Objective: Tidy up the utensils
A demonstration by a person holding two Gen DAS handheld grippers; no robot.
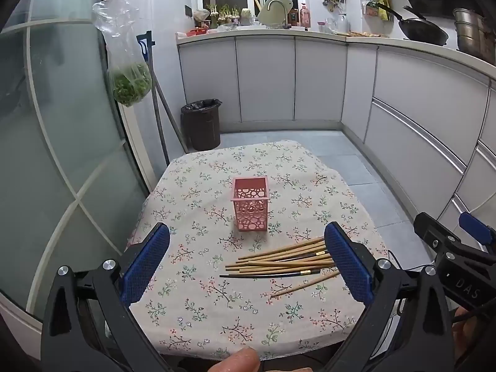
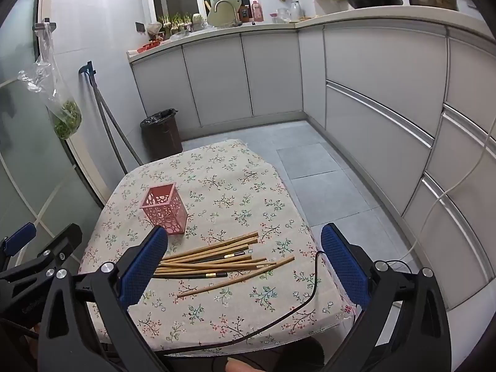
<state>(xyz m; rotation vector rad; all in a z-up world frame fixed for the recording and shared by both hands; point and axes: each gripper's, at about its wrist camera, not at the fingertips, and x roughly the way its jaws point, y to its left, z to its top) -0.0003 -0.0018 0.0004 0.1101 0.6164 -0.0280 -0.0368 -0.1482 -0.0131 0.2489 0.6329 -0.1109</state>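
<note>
Both tools hang over the near edge of the bench (image 1: 198, 310), left tool (image 1: 248, 260) spread wide, right tool (image 2: 245, 263) spread wide too, nothing between the pads. Chopsticks (image 1: 279, 260) lie loose on the cloth, just in front of the pink holder (image 1: 250, 206), upright mid-bench.

A floral-clothed table (image 1: 198, 303) carries a pink holder (image 1: 250, 206), loose chopsticks (image 1: 279, 262) and a black cable (image 2: 297, 307).

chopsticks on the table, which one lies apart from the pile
The single light wooden chopstick nearest the table's front edge; it lies angled, apart from the bundle, whose sticks overlap beside the pink holder.
</note>
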